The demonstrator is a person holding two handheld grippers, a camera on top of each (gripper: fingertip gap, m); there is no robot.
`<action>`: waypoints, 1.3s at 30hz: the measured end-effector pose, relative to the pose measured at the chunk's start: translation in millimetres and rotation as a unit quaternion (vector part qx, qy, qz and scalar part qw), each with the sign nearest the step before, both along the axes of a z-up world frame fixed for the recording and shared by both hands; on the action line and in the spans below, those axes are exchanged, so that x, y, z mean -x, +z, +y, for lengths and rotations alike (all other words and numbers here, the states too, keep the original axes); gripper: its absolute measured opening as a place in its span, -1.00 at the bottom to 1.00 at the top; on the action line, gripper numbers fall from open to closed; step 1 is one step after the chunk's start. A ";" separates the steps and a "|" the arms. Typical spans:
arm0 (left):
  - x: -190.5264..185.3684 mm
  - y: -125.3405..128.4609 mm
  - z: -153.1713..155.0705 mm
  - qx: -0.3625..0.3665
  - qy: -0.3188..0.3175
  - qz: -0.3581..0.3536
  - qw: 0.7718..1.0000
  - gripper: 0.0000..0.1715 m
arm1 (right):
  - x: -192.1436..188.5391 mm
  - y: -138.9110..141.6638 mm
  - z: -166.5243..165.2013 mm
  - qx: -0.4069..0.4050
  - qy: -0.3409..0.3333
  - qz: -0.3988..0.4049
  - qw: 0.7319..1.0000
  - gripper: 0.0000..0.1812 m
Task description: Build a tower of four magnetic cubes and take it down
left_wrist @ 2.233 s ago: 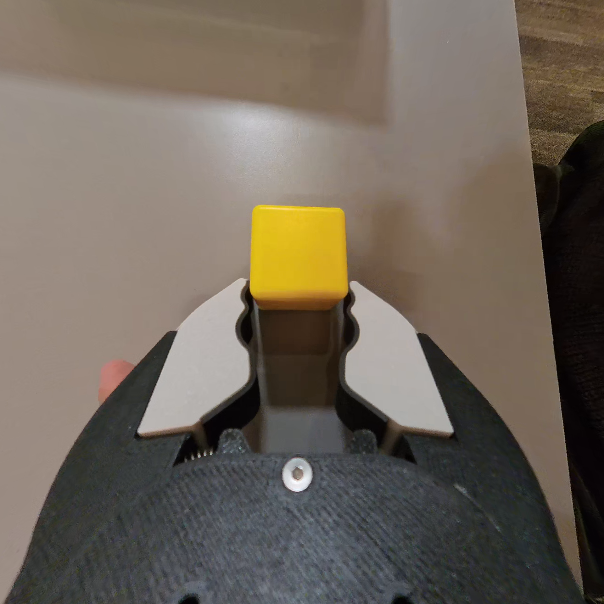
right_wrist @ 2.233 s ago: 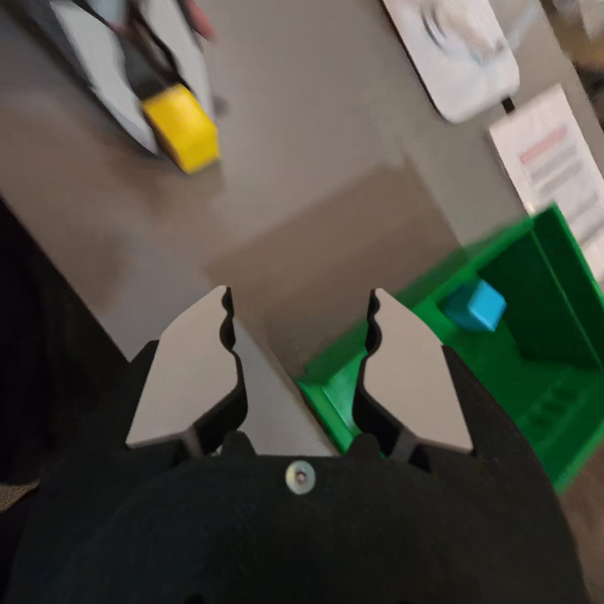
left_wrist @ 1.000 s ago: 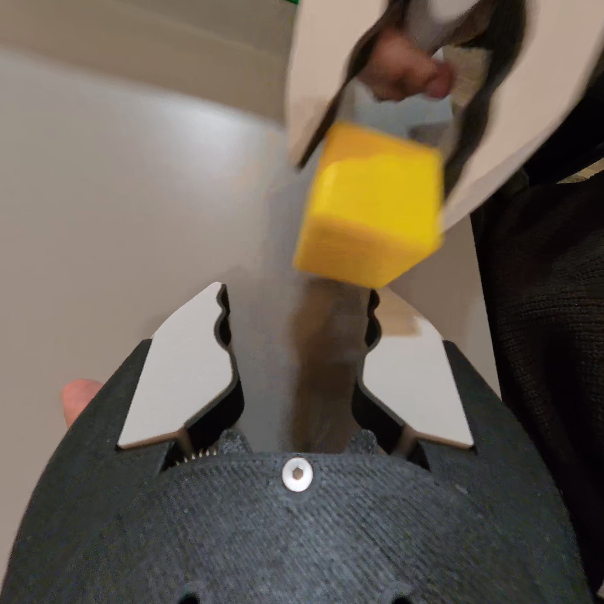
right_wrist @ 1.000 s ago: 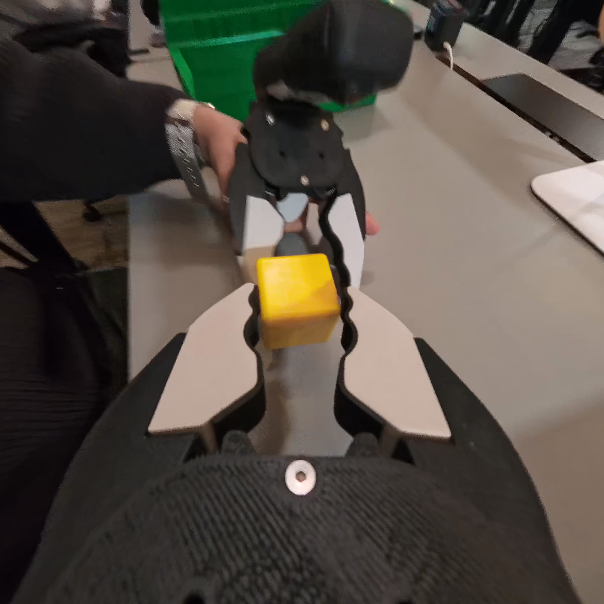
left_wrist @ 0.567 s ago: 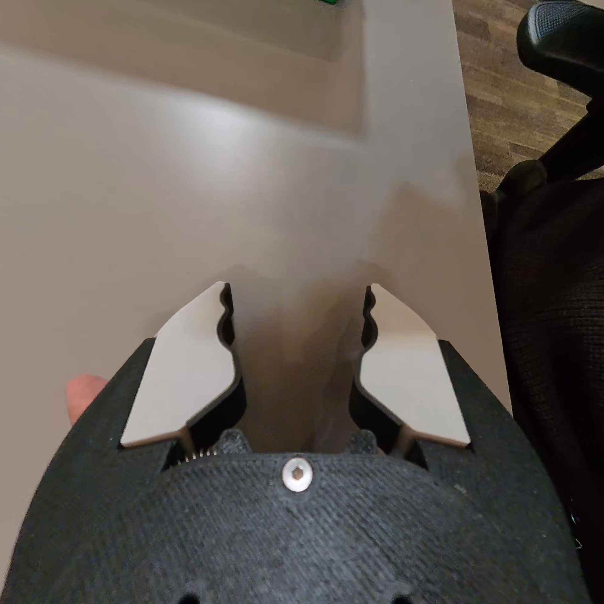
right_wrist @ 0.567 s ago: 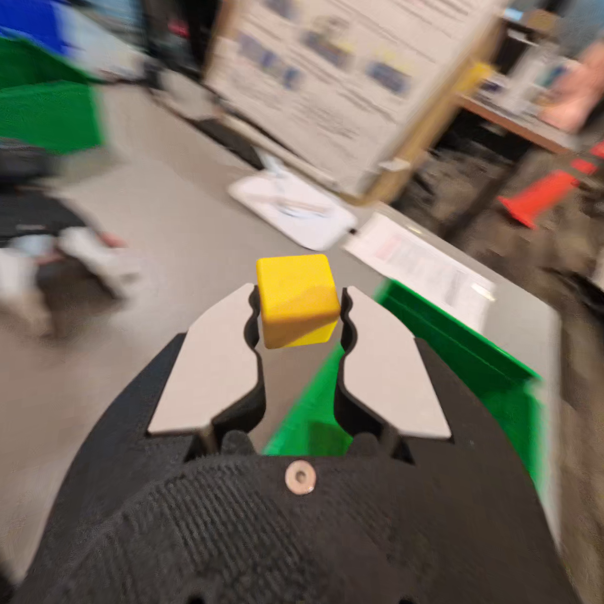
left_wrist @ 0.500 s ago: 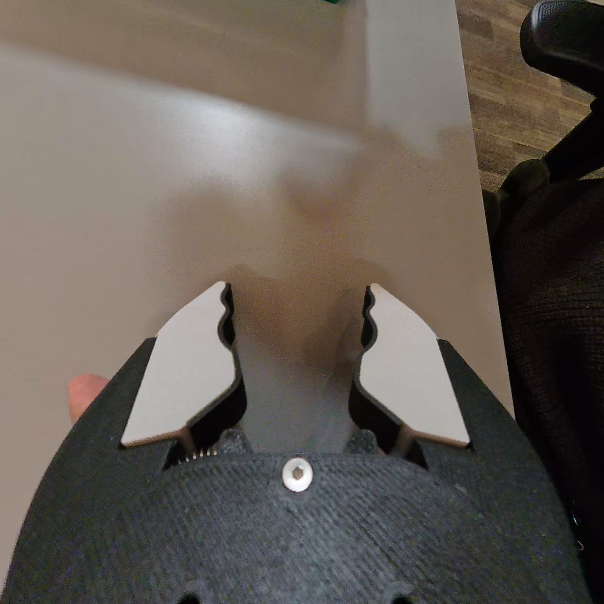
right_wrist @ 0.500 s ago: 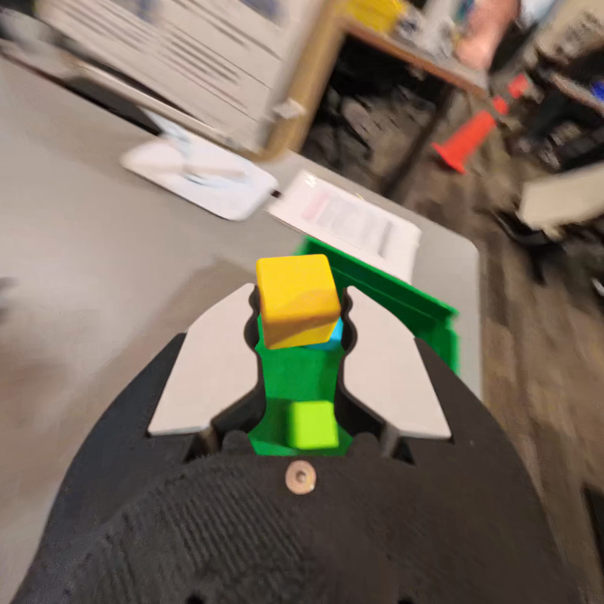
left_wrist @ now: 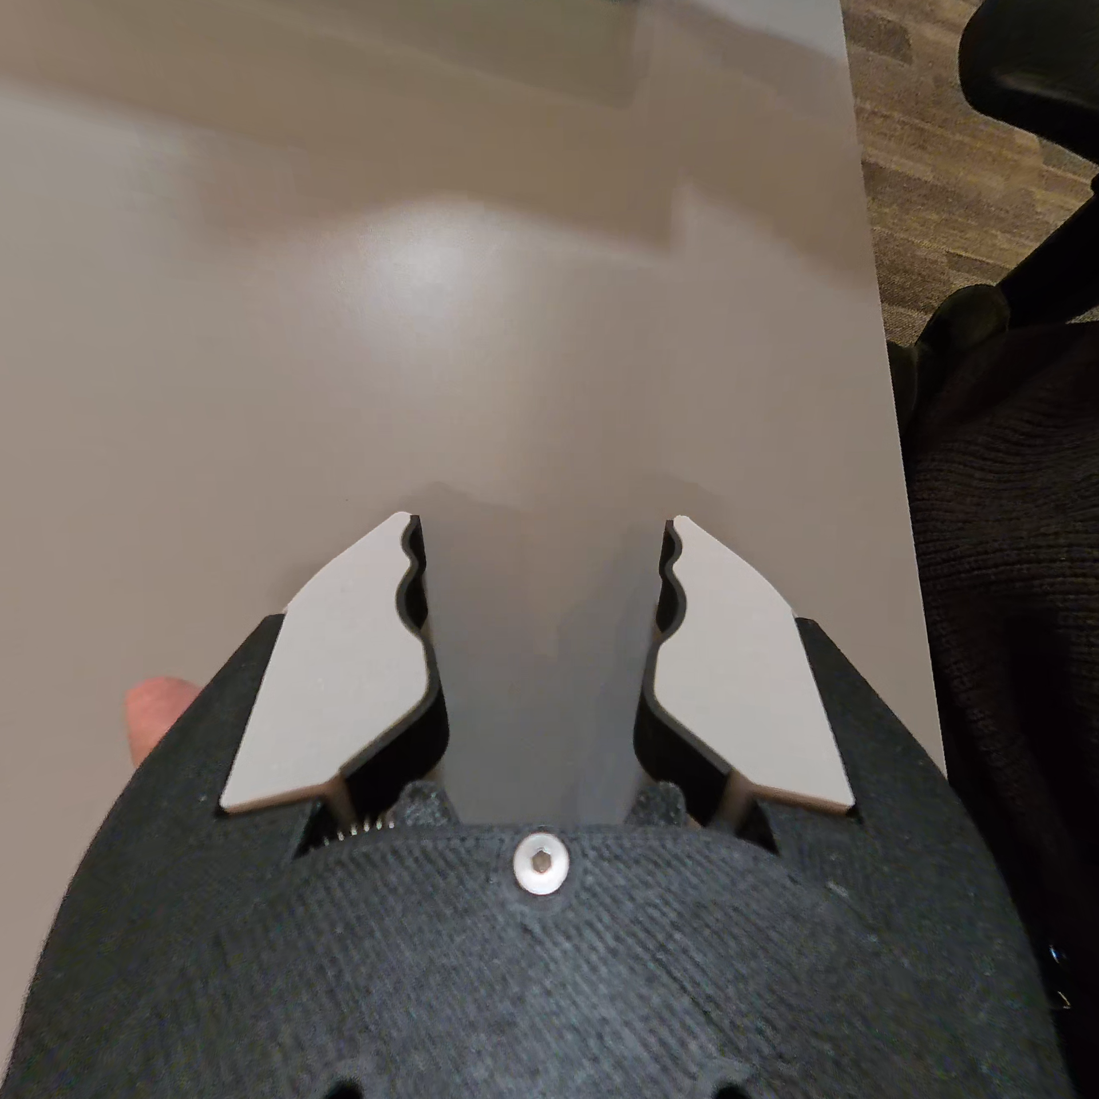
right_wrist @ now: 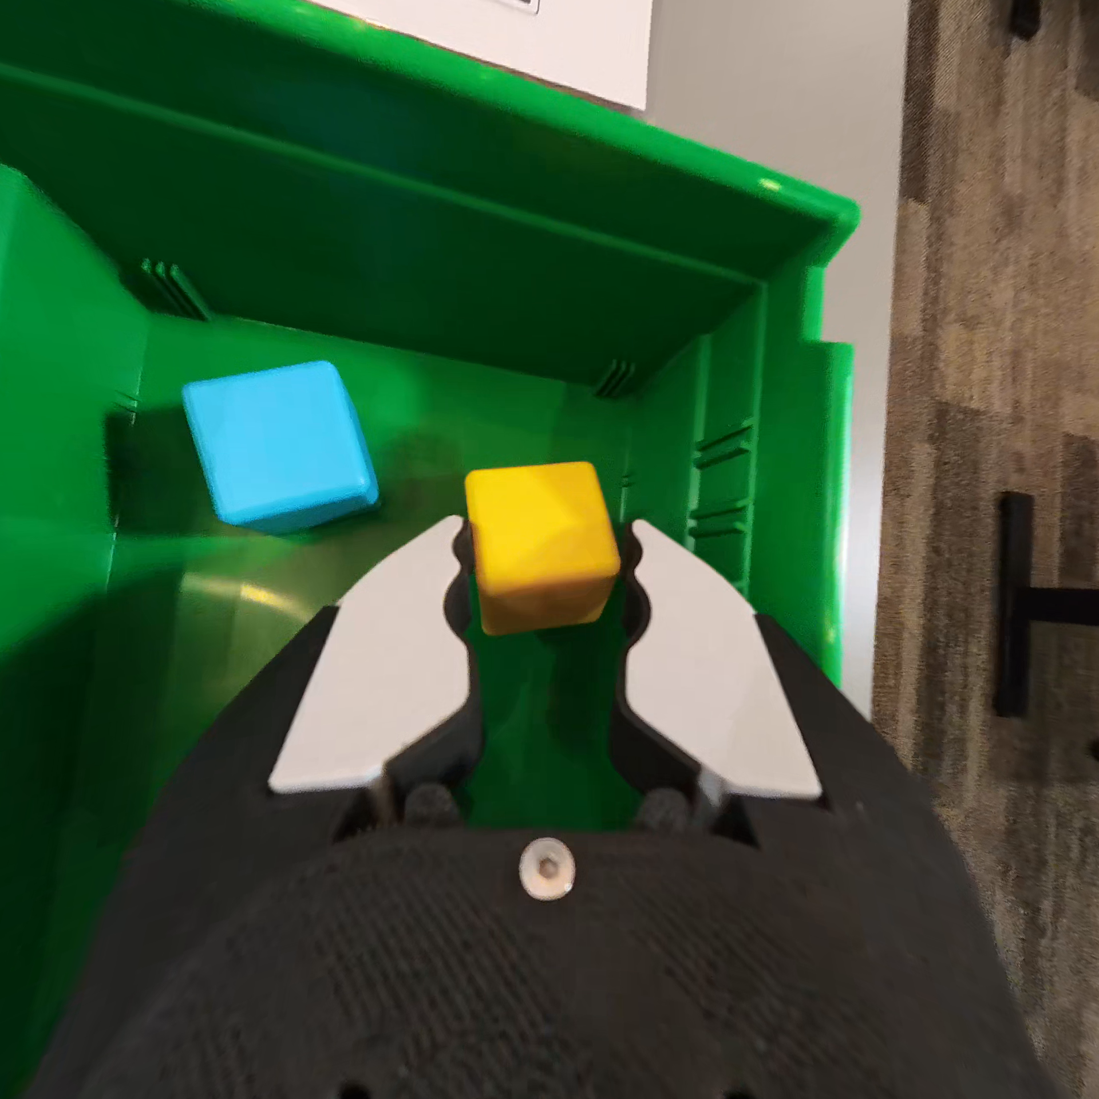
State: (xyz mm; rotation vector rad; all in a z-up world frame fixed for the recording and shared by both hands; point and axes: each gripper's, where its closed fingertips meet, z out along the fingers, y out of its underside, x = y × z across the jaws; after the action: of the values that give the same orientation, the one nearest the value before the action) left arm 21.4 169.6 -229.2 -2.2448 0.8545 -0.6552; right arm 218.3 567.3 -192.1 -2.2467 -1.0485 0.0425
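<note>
A: Gripping the yellow cube (right_wrist: 540,547), the right gripper (right_wrist: 542,529) has its jaws closed on the cube's two side faces, right at the fingertips. The cube sits a little skewed between them, so one corner edge faces the camera.

B: And where is the cube, exactly?

A: Inside the green bin (right_wrist: 791,238), down between its walls and close to the right-hand wall. Whether it touches the bin floor I cannot tell; it looks held just above it.

B: Anything else in there?

A: A blue cube (right_wrist: 279,446) lies on the bin floor to the left of the yellow one, apart from it and turned at an angle. A white sheet of paper (right_wrist: 535,41) lies beyond the bin's far rim.

B: The other side?

A: The left gripper (left_wrist: 542,523) is empty, its jaws spread wide, hovering over the bare grey table (left_wrist: 238,333) near the table's right edge. I judge it is simply parked clear. A fingertip (left_wrist: 156,713) of the holding hand shows at its left flank.
</note>
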 end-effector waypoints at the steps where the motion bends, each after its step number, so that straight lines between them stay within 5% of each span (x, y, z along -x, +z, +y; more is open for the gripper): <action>1: -0.1 0.2 0.1 0.000 0.000 -0.001 1.000 -0.11 | 0.8 -2.2 -0.2 0.006 -0.001 0.002 1.000 -0.46; 14: -0.2 -0.7 0.1 -0.001 0.000 0.004 1.000 -0.12 | -5.2 -2.2 -9.3 0.021 0.005 -0.016 1.000 -0.28; 20: -0.2 -1.9 0.1 -0.004 0.000 0.013 1.000 -0.12 | 31.8 77.5 -49.9 -0.064 0.073 0.118 0.988 -0.32; 24: -0.9 -2.6 0.9 -0.005 0.000 0.017 1.000 -0.11 | 74.1 149.4 -125.7 -0.116 0.161 0.291 0.936 -0.29; 27: -0.7 -3.7 1.1 -0.008 0.001 0.025 1.000 -0.11 | 94.9 176.3 -183.5 -0.152 0.213 0.364 0.894 -0.23; 33: -0.2 -4.4 1.7 -0.009 0.004 0.030 0.999 -0.12 | 127.2 152.2 -270.5 -0.130 0.266 0.413 0.861 -0.17; 39: 0.2 -4.7 2.1 -0.010 0.006 0.032 0.999 -0.13 | 146.3 95.7 -314.5 -0.053 0.283 0.403 0.869 -0.25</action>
State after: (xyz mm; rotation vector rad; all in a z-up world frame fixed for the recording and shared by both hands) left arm 21.2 171.7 -233.9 -2.2618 0.8743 -0.5704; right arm 72.0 252.8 -96.3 -1.4786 -1.1197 1.0470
